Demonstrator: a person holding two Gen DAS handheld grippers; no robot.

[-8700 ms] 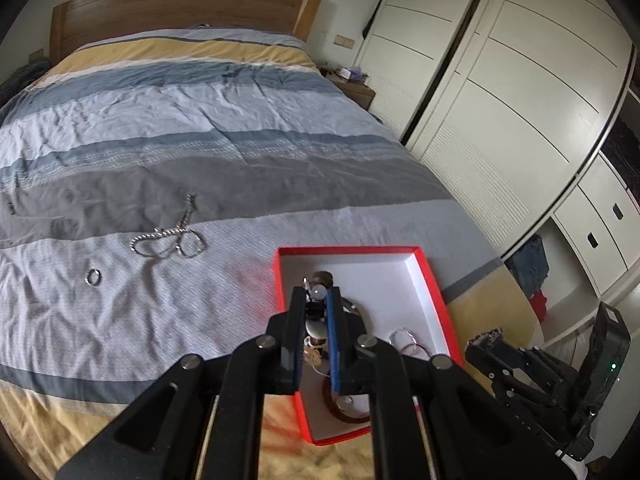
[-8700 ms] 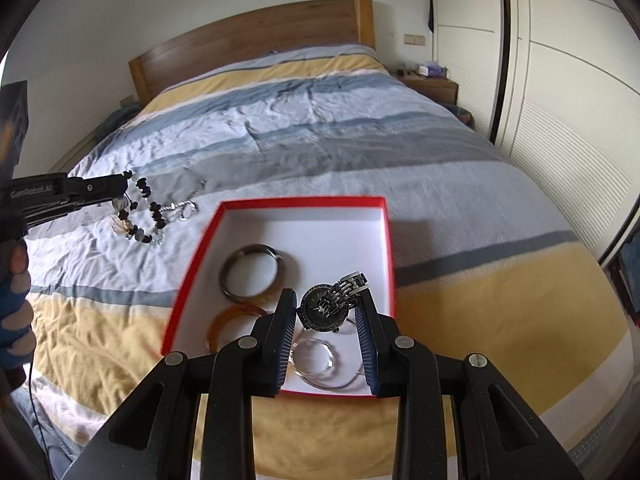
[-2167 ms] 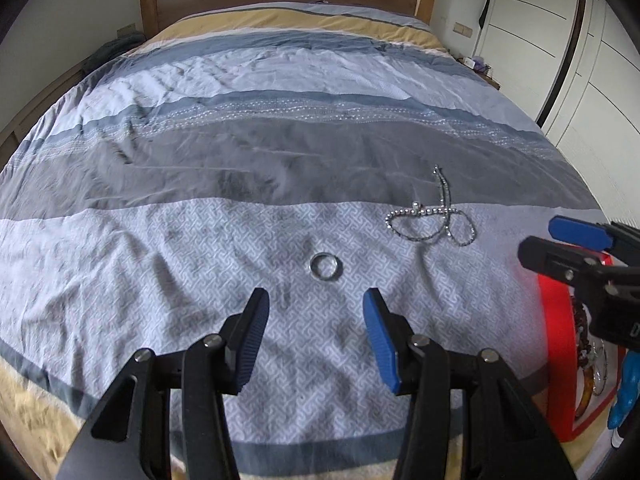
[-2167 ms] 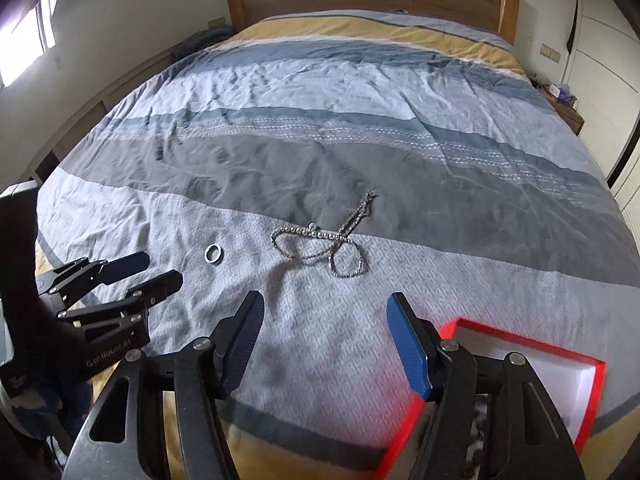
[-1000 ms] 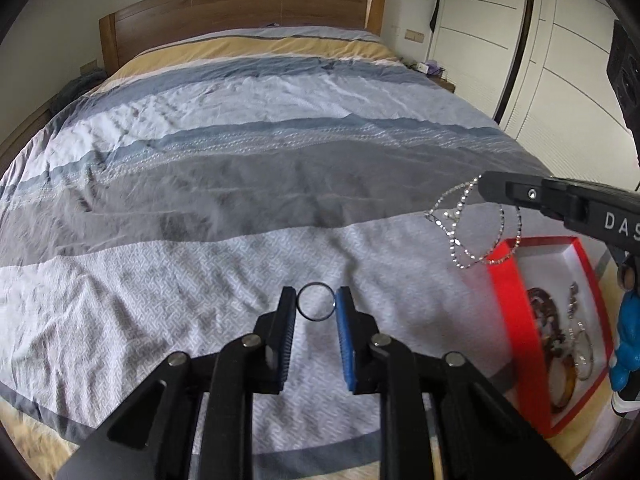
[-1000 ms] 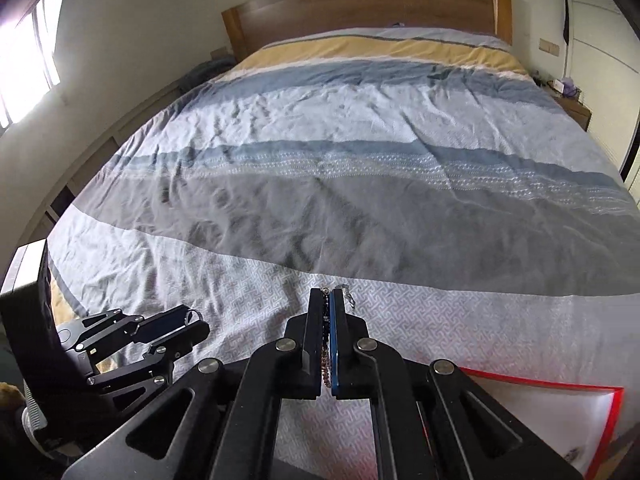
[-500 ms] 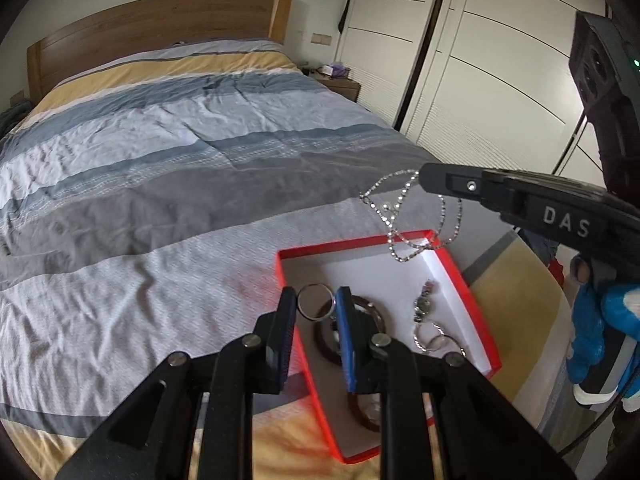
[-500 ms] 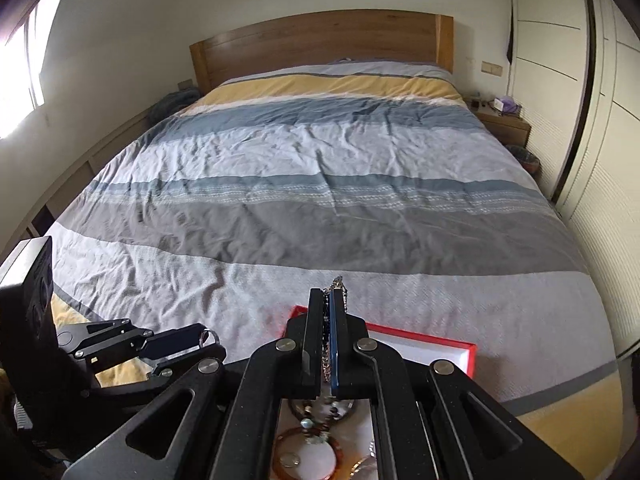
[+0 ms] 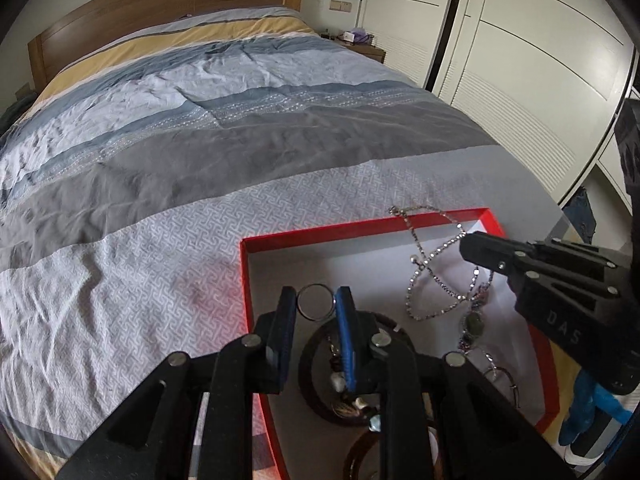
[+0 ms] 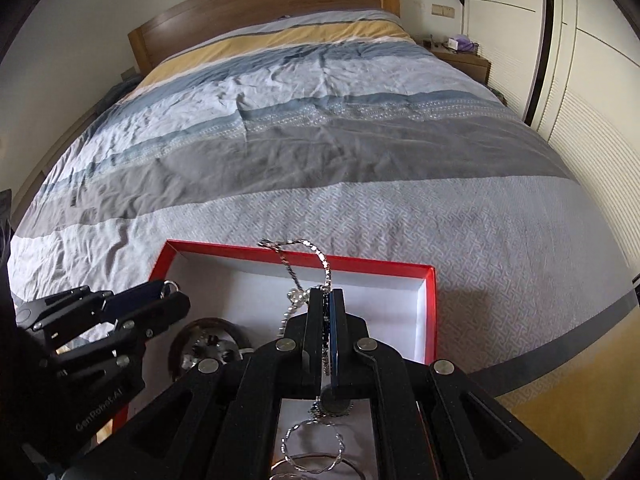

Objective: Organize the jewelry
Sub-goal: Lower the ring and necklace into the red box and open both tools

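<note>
- Striped bedding in grey, blue and yellow covers the bed point(image 9: 200, 140), which fills most of both views; a wooden headboard point(image 10: 260, 4) runs along the top and white wardrobe doors point(image 9: 540, 60) close off the right edge.
- On the bed's near end lies a red box point(image 9: 246, 280) with a white inside, at lower centre of both frames.
- The left gripper point(image 9: 316, 304) sits at bottom centre of its own view, over the box's left part; its blue-padded fingers point(image 9: 344, 320) pinch a silver ring point(image 9: 316, 301) held upright between their tips.
- The right gripper point(image 10: 326, 304) enters the left view from the right edge, above the box.
- Its fingers point(image 10: 338, 320) are pressed together on a silver chain necklace point(image 9: 432, 280), which hangs in loops over the box's far right part, one loop rising above the far rim.
- Inside the box, below the left gripper, lie a dark bangle point(image 9: 312, 380) with beaded pieces within it, and thin silver hoops point(image 10: 312, 456) nearer the bottom edge.
- In the right view the left gripper shows at lower left, the ring just visible at its tips.
</note>
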